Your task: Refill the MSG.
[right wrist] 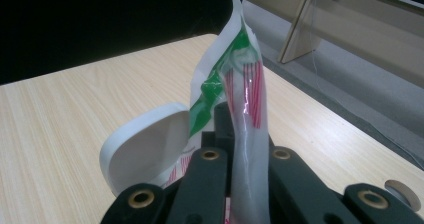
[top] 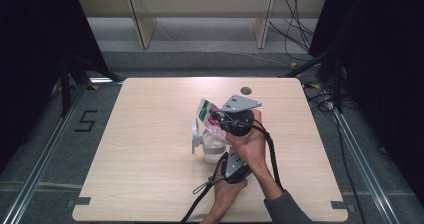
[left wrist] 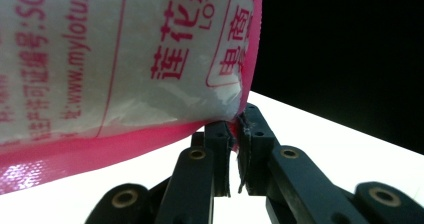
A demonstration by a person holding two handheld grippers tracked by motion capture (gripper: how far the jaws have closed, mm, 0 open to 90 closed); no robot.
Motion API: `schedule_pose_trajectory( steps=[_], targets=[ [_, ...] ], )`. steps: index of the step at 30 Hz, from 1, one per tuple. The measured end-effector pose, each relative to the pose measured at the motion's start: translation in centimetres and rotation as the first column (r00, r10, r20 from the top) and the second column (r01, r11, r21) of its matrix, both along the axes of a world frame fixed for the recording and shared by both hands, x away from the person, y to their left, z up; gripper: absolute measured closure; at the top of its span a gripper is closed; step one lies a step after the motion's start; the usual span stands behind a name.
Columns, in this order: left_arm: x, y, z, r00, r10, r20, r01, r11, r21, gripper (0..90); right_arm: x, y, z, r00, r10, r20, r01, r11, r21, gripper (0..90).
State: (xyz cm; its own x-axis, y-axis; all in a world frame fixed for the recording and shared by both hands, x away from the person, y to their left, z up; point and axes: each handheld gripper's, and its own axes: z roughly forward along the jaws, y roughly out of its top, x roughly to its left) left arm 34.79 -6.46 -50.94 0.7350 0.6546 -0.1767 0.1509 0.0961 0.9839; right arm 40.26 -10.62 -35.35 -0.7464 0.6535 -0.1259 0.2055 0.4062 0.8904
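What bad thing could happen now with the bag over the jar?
1. The left gripper pinches only the bag's pink bottom corner, so the bag could slip out and drop.
2. The right gripper clamps the bag's thin film; pulling might tear it.
3. The bag hangs tilted above the clear jar, whose white lid stands flipped open beside it. Whatever pours out might miss the mouth and spill on the table.

Both tongs, left (left wrist: pixel 235 134) and right (right wrist: pixel 245 134), clamped tight, hands close together.
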Motion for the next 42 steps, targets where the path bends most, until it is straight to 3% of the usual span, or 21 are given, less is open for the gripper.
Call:
schedule_pose_trajectory(
  steps=[16,22,24,26,32,42],
  targets=[
    [-0.02,0.07,0.06,1.0,-0.002,-0.005,0.002,1.0,0.001,83.5,-0.12,-0.06,0.13,0.9996,0.001,-0.028,-0.001,1.0,0.003,90.0],
    [0.03,0.02,0.12,1.0,0.001,-0.004,-0.001,0.9998,-0.018,83.5,-0.06,0.28,0.01,0.9997,0.017,0.017,-0.017,1.0,-0.014,90.0],
    [0.06,0.03,0.14,1.0,-0.001,-0.006,0.0,0.9997,-0.025,83.5,-0.37,0.47,0.02,0.9998,0.009,-0.016,-0.009,1.0,-0.005,90.0],
    [0.04,0.05,0.12,1.0,-0.002,-0.006,0.001,0.9997,-0.026,83.5,-0.33,0.46,0.05,0.9997,0.018,-0.019,-0.018,1.0,-0.008,90.0],
    [-0.02,-0.01,0.16,1.0,0.0,-0.003,0.0,0.9995,-0.032,83.5,-0.2,0.53,0.02,0.9994,0.026,0.023,-0.026,0.999,-0.022,90.0],
    [0.01,-0.03,0.15,1.0,-0.003,-0.006,0.003,0.9994,-0.034,83.5,-0.21,0.5,0.0,0.9994,0.035,-0.006,-0.035,0.999,-0.024,90.0]
  ],
)
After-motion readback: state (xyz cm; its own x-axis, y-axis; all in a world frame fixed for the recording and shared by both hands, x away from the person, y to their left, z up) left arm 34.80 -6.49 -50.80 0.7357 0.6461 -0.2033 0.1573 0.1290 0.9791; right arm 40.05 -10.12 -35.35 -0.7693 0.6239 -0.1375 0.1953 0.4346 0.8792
